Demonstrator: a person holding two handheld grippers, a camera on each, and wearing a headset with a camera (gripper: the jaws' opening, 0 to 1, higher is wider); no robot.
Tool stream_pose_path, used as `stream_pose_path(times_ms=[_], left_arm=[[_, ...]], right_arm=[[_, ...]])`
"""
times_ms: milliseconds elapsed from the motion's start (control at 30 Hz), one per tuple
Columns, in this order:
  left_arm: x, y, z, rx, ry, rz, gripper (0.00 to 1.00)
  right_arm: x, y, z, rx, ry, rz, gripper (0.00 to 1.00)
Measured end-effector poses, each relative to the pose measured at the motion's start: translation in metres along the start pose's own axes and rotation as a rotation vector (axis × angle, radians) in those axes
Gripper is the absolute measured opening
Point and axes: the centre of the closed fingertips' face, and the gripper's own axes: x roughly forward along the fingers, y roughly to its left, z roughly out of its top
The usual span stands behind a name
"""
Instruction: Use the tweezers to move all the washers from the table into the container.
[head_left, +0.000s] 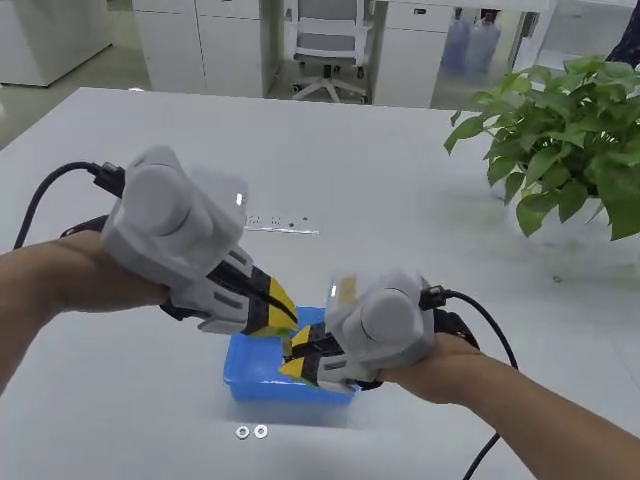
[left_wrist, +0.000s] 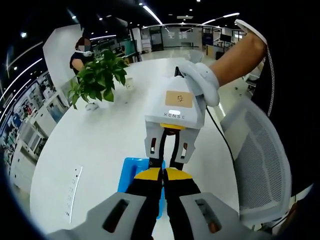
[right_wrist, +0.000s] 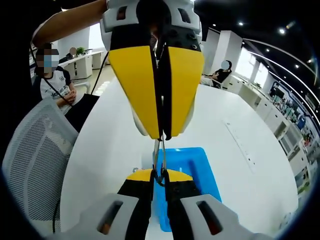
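Thin metal tweezers (right_wrist: 158, 152) run between my two grippers over the blue container (right_wrist: 190, 172). My left gripper (right_wrist: 161, 134) has its yellow jaws shut on the tweezers' upper part. Below it, my right gripper (right_wrist: 159, 176) is shut on their lower end. In the head view the left gripper (head_left: 286, 316) and right gripper (head_left: 292, 362) meet tip to tip above the container (head_left: 262, 386). Two small washers (head_left: 251, 432) lie on the white table just in front of it. The left gripper view has its own jaws (left_wrist: 164, 174) closed, facing the right gripper (left_wrist: 169, 159), with the container (left_wrist: 129, 172) beneath.
A potted plant (head_left: 565, 140) stands at the table's right side. A socket strip (head_left: 283, 222) is set flat into the table behind the grippers. An office chair (head_left: 330, 40) stands beyond the far edge. A mesh chair (left_wrist: 260, 150) is at the near side.
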Motion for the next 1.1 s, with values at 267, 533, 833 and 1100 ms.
stream_pose_path(times_ms=[267,533,833,1100], left_arm=[[0.006,0.017,-0.004,-0.003,-0.006,0.0,0.05],[0.013,0.029,-0.011,-0.012,-0.007,-0.003,0.05],[0.021,0.042,-0.025,-0.032,-0.004,-0.008,0.05],[0.028,0.048,-0.038,-0.052,0.002,-0.015,0.05]], right_arm=[[0.005,-0.015,-0.005,0.006,0.005,-0.002,0.1],[0.013,-0.027,-0.014,0.021,0.009,0.006,0.1],[0.026,-0.036,-0.023,0.035,0.016,0.025,0.1],[0.038,-0.038,-0.031,0.038,0.026,0.045,0.1]])
